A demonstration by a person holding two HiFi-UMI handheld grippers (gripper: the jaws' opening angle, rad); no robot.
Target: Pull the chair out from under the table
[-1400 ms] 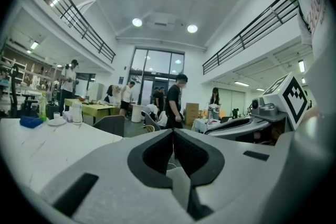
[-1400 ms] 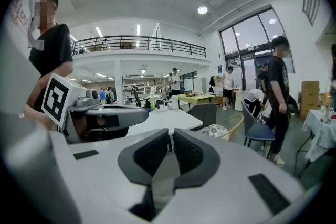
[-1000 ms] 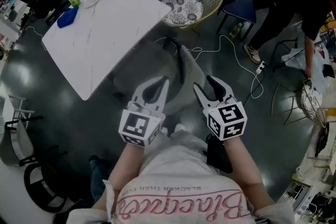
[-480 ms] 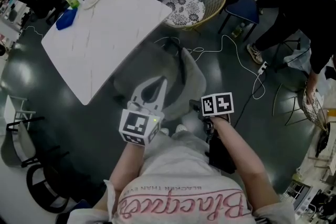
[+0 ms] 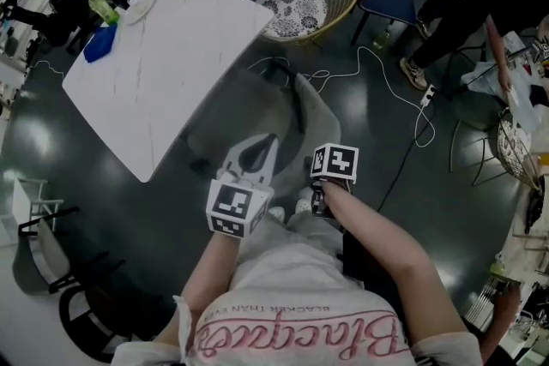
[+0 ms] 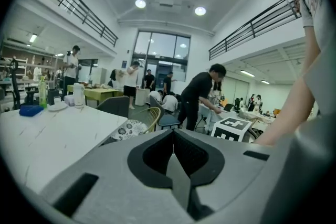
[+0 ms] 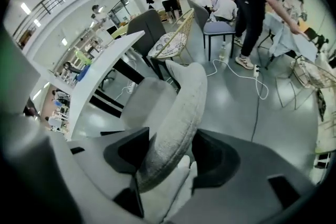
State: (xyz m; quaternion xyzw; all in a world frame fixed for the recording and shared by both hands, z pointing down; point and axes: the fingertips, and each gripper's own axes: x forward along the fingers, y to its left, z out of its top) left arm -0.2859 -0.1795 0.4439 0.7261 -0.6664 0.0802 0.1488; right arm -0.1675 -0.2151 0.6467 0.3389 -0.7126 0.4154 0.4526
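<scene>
Grasp stage: right gripper [image 7: 172, 131] set over the chair backrest, pull not yet begun.
The grey upholstered chair [image 5: 250, 111] stands with its seat partly tucked under the long edge of the white counter [image 5: 171, 64] that faces the person, its back towards them. The right gripper points steeply down. Its jaws have just been opening and stand wide, with the padded backrest [image 7: 184, 94] between them and not clamped. The left gripper [image 6: 172, 131] hovers just beside it, jaws together and empty. Judgement: the next move calls for closing the right gripper firmly on the backrest rim, then drawing the chair straight back, clear of the counter edge. Count: one grey chair, one counter, two grippers. At the counter's far end are one green bottle [image 5: 101, 6], one blue cloth [image 5: 100, 41] and one white plate [image 5: 139, 6]. One wicker chair [image 5: 300, 4] stands beyond the far corner.
</scene>
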